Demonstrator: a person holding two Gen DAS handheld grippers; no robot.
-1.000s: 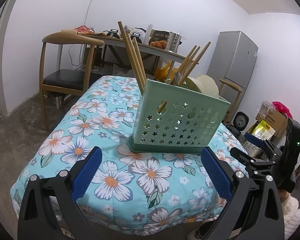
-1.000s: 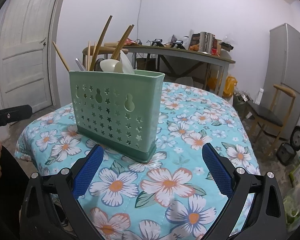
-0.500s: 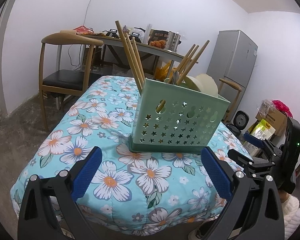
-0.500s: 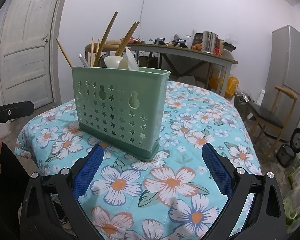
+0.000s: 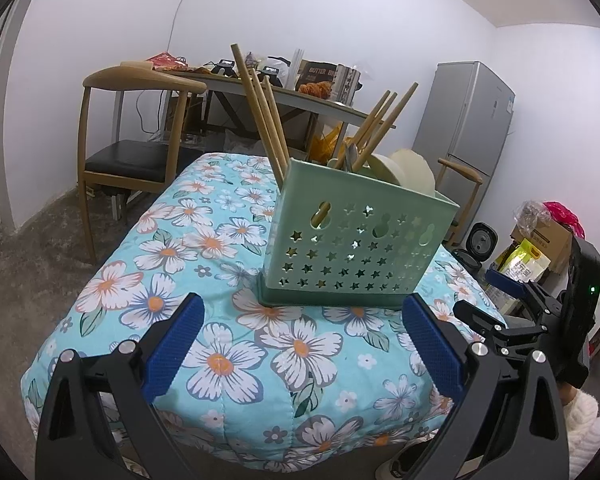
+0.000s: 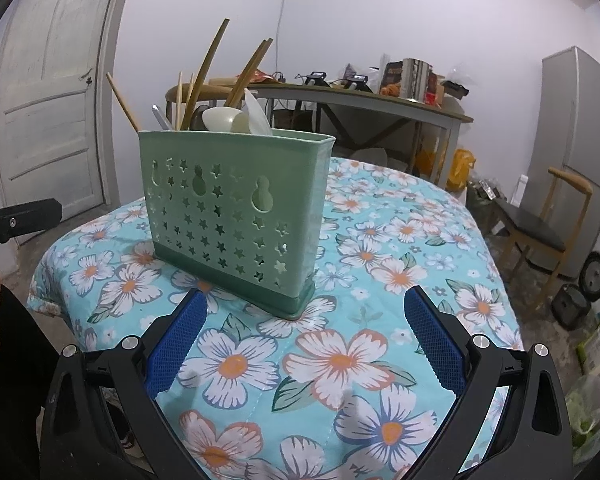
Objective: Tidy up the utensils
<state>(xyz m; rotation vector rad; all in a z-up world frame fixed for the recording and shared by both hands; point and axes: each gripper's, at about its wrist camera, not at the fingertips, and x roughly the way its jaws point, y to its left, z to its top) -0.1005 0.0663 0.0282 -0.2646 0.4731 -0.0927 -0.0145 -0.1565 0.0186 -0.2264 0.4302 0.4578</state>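
A green star-pierced utensil holder (image 5: 352, 248) stands upright on the floral-covered table (image 5: 220, 364); it also shows in the right wrist view (image 6: 236, 208). Wooden chopsticks (image 5: 262, 108) and pale spoons (image 5: 412, 168) stick out of its top; they show in the right wrist view as chopsticks (image 6: 208, 72) and spoons (image 6: 228, 120). My left gripper (image 5: 302, 340) is open and empty, a little short of the holder. My right gripper (image 6: 306, 340) is open and empty, near the holder's corner. The right gripper also appears at the right edge of the left wrist view (image 5: 540, 312).
A wooden chair (image 5: 136, 128) stands beyond the table's far left, a cluttered desk (image 5: 284, 88) behind it, a grey fridge (image 5: 464, 120) at the back right. Bags and boxes (image 5: 540, 240) lie on the floor. A white door (image 6: 48, 100) and another chair (image 6: 548, 224) show in the right wrist view.
Both grippers have drifted slightly relative to the holder, which sits a little higher and farther right in the right wrist view. Both stay open and empty.
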